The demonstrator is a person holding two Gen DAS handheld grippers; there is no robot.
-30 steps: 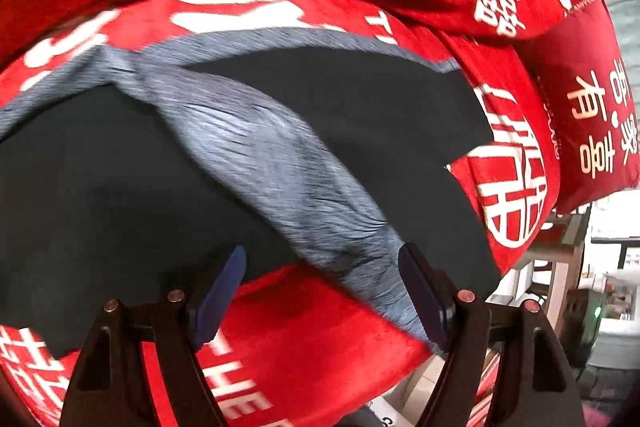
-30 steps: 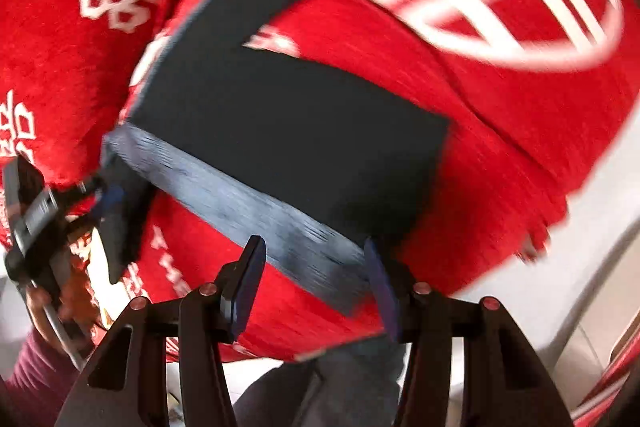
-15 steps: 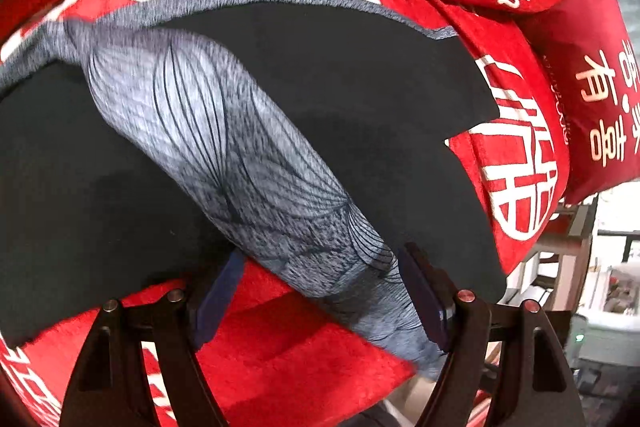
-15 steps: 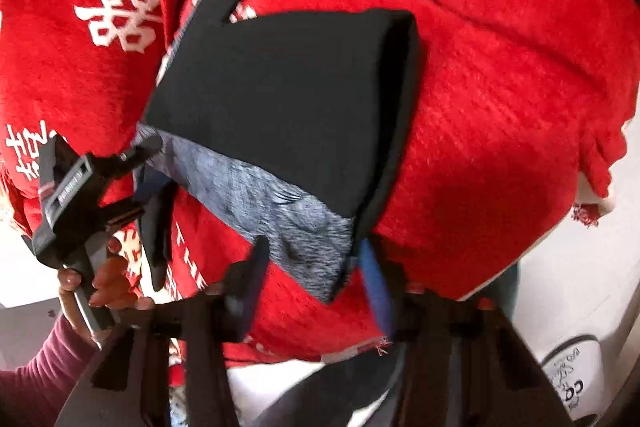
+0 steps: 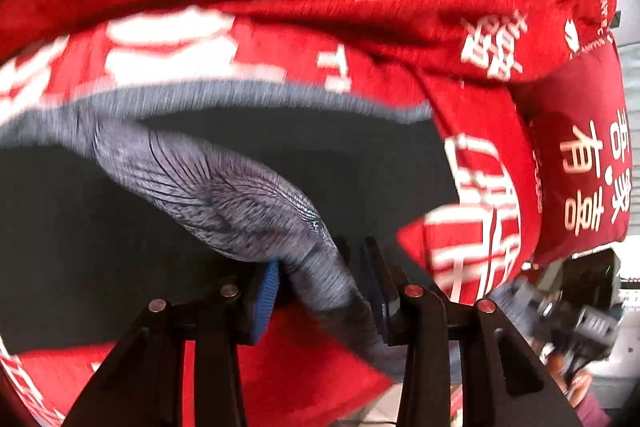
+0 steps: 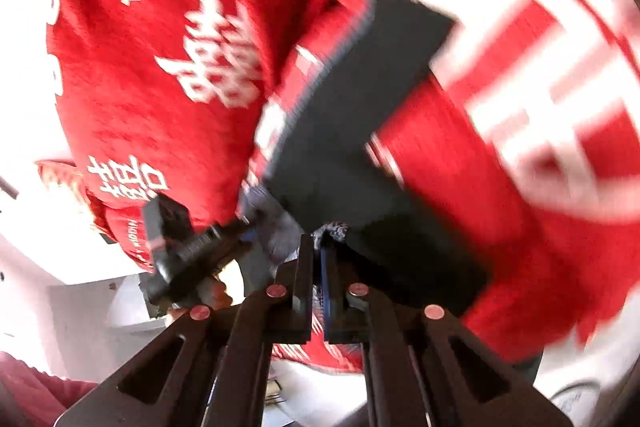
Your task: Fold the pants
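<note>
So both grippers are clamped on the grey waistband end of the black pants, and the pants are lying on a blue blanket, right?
Not quite: the blanket is red with white lettering, not blue, as the left wrist view shows. The rest holds: left gripper and right gripper are both shut on the pants' grey waistband.

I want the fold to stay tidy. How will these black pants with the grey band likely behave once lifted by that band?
Probably floppy: the pants already bunch into creases where the left gripper pinches the band. Likely light, since the right gripper holds them by a thin edge. They may sag between the grips.
</note>
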